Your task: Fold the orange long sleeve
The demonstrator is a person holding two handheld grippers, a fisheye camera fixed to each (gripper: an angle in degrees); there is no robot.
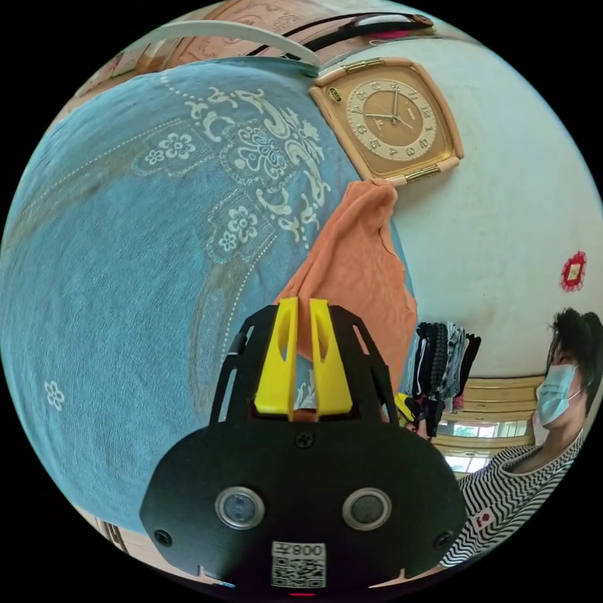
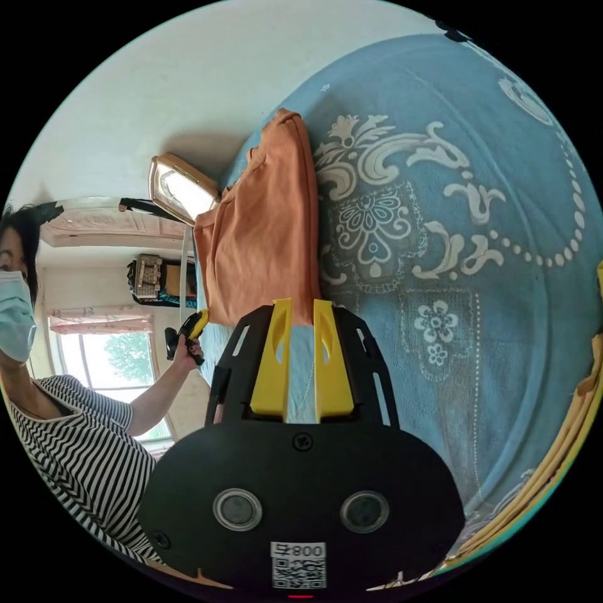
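Orange long sleeve (image 1: 352, 264) lying on a blue patterned blanket (image 1: 125, 282), near its edge by the white wall (image 1: 521, 220), part-folded into a long narrow shape. Left gripper (image 1: 303, 314) nearly closed, a sliver of orange cloth between the yellow jaws. Right gripper (image 2: 301, 317) at the garment's hem (image 2: 264, 314), jaws slightly apart with blue showing between them; cannot tell if anything is pinched. Could slip free if lifted on so thin a bite, undoing the fold. Thin, soft, wrinkling knit; blanket nappy, with pale floral scrolls. Square clock (image 1: 389, 122) just beyond
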